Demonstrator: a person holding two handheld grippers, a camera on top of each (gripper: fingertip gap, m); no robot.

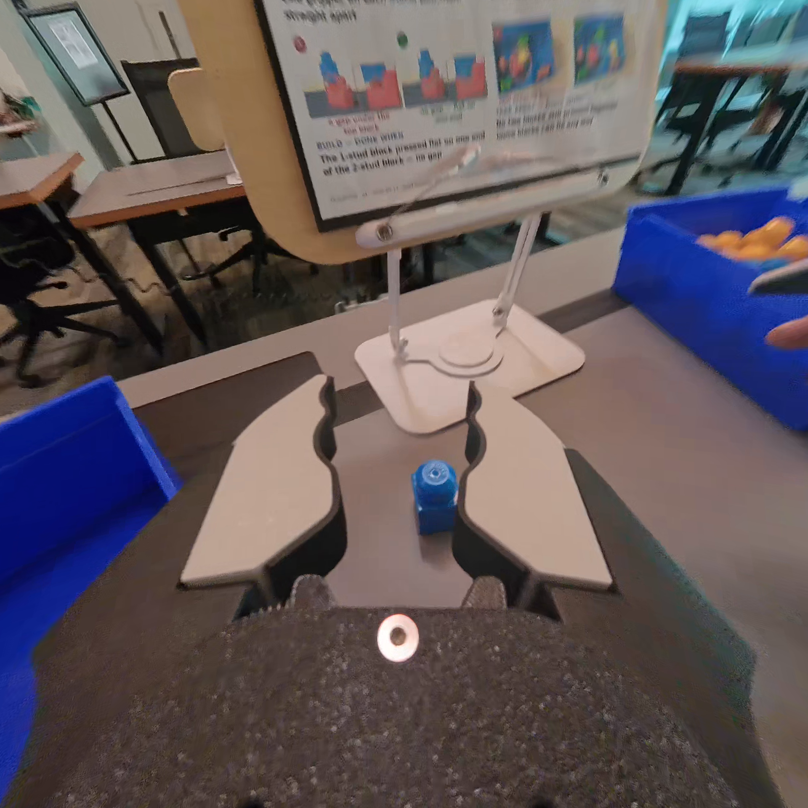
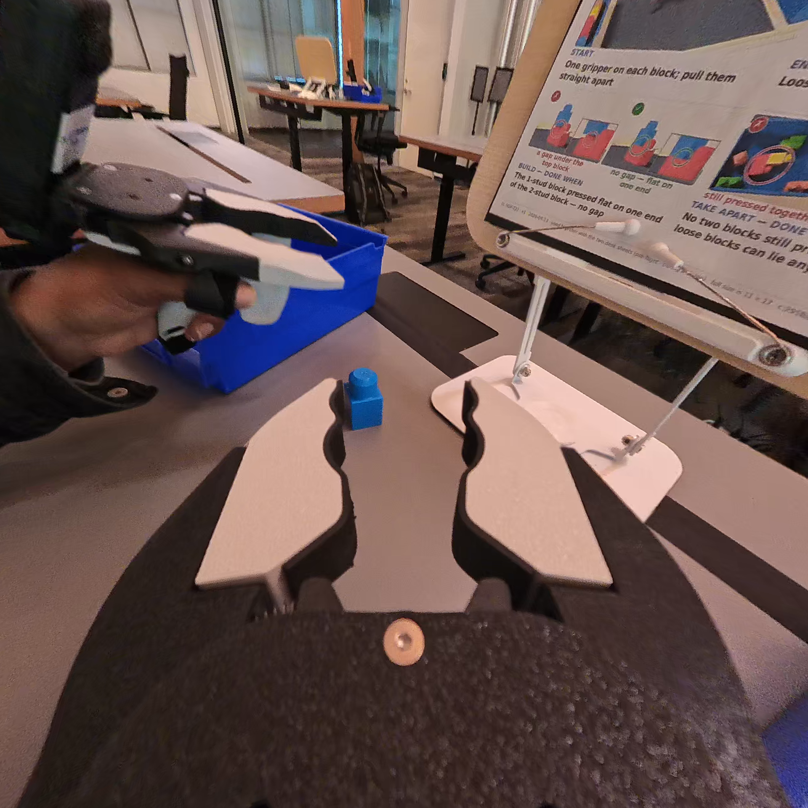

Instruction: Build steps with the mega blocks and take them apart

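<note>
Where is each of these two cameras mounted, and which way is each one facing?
Left wrist view: on the left gripper, looking forward and down at the blue block between its open fingers; a fingertip shows at the right edge.
Right wrist view: on the right gripper, facing forward over the table; the person's left hand holds the other gripper at left.
Shared: blue block, white stand base, instruction sheet.

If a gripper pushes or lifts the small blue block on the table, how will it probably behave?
The blue block looks like rigid moulded plastic, so it should stay stiff when squeezed. It stands upright on a small flat base, taller than wide, so a push near its round stud may tip it. Being small, it is probably light and may slide on the smooth grey table.
</note>
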